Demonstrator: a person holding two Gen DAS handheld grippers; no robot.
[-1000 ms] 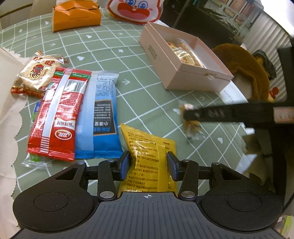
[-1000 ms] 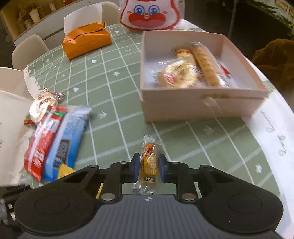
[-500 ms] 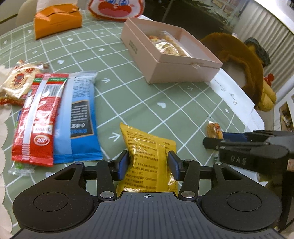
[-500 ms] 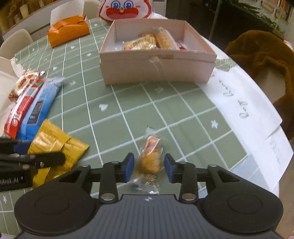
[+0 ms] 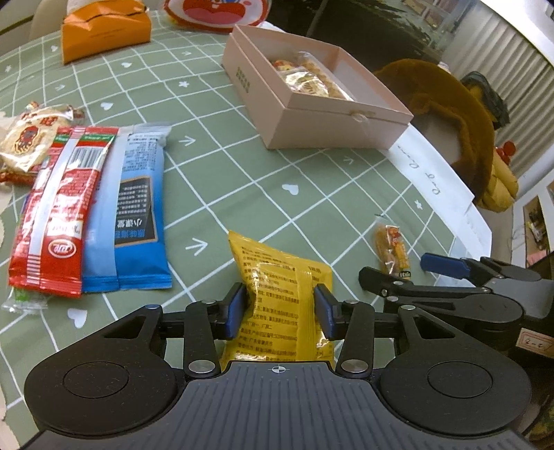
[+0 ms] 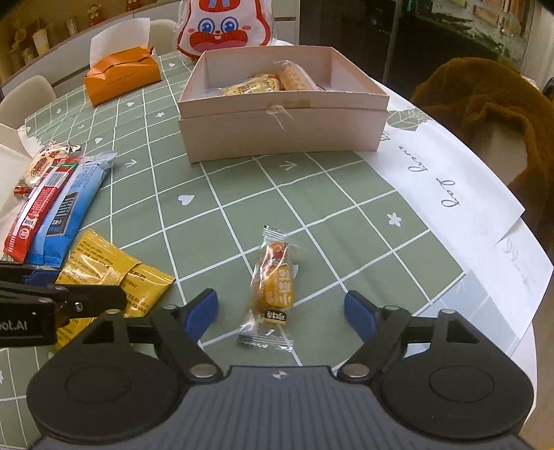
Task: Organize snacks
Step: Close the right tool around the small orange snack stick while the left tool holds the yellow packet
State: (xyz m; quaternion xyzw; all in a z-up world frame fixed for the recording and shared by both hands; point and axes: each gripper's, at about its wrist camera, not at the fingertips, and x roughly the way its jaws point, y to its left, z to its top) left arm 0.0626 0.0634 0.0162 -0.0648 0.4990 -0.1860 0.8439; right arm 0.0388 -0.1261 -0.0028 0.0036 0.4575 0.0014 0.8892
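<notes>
While the left claw [image 5: 280, 309] pinches the yellow packet [image 5: 277, 294], the right claw [image 6: 280, 309] gapes over green checked tablecloth [image 6: 311, 207].

small candy [image 6: 275, 282] lies on the table [image 6: 311, 207], before the box [image 6: 284, 128], right of the flat packet [image 6: 110, 273].

Round table [image 6: 311, 214] wearing a green cloth gridded in white lines, with small hearts, stars and arrows; a white band with cursive lettering [image 6: 446, 180] is running along its right edge. White chairs [image 6: 24, 100] are standing at the far left side — one more [image 6: 117, 38] behind the orange tissue box [image 6: 123, 74]. A brown fleece garment [image 6: 484, 104] is draping over a chair at right. A shelf of small figurines and cups [image 6: 41, 31] is lining the back wall. Pale vertical blinds or curtains [image 5: 498, 45] are hanging at upper right in the left view. Far background is staying dark; light is falling evenly on the tabletop.
</notes>
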